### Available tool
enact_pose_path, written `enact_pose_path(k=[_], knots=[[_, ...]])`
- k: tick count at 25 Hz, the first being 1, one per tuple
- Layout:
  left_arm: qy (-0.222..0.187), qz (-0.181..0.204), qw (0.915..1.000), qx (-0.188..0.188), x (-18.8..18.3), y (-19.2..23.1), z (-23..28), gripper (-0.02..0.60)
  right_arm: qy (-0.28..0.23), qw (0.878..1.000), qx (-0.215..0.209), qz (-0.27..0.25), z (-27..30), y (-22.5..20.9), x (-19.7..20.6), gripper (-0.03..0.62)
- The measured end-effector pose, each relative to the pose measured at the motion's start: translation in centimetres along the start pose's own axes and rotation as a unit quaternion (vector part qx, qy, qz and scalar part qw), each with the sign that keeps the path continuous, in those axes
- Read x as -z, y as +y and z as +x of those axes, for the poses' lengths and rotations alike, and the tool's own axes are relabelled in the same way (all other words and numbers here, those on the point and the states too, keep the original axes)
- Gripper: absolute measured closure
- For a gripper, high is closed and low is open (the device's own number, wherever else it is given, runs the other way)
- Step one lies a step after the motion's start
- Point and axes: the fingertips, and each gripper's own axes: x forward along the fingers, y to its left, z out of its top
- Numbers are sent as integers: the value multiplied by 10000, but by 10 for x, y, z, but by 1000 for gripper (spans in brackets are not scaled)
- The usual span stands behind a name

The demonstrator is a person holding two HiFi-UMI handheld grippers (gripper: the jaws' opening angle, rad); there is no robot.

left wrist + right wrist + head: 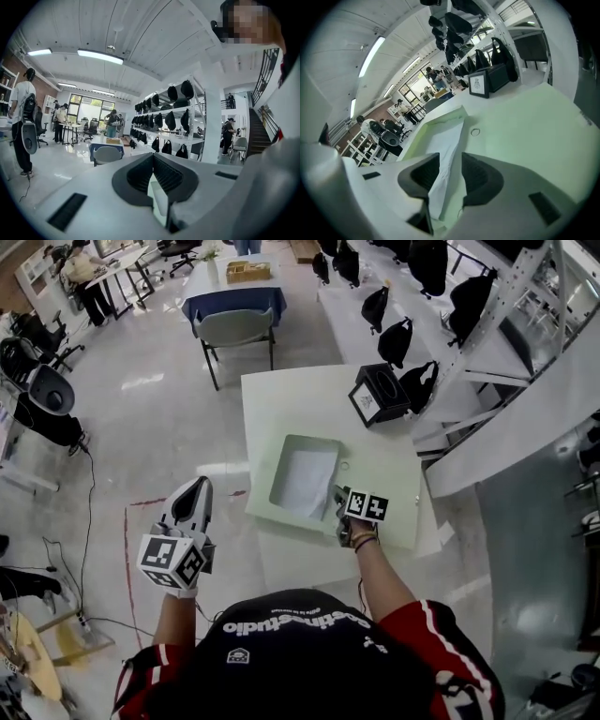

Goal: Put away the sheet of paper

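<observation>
item 1, bench point(281, 399): pale green top. a shallow tray point(277, 474) of the same colour sits in its near-left part, close to the near edge. a black box point(378, 395) with a white printed face stands at the far right corner, well apart from the tray. a small round ring point(475, 132) is set in the top just beside the tray's right wall.

item 2, sheet of paper point(307, 482): white, lying flat inside the tray. it covers most of the tray floor, and one corner reaches toward the tray's near right corner. nothing rests on it.

item 3, right gripper point(339, 502): held over the bench's near edge at the tray's near right corner, pointing down and away toward the tray. its own view shows the jaws standing wide apart. the sheet is seen through the gap between them, and neither pad presses on it. nothing is held.

item 4, left gripper point(199, 486): held off the bench's left edge, over the floor, well apart from the tray and pointing roughly level into the room. its own view shows the ribbed pads meeting at the tips with nothing between them.

item 5, surroundings: a grey chair point(234, 329) stands just beyond the bench's far edge.
</observation>
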Motion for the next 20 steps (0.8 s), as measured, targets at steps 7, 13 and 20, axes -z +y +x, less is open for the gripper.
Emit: enact_pose_path(k=[7, 13, 20], knots=[[-64, -9, 9991, 423, -3, -15, 1, 577, -305, 9989, 172, -307, -43, 12, 5, 457], [-143, -89, 9970, 752, 0, -29, -5, 577, -529, 9976, 276, -354, -78, 14, 20, 461], [-148, -179, 9941, 1061, 5, -41, -17, 577, -887, 9943, 491, -323, -120, 13, 32, 465]])
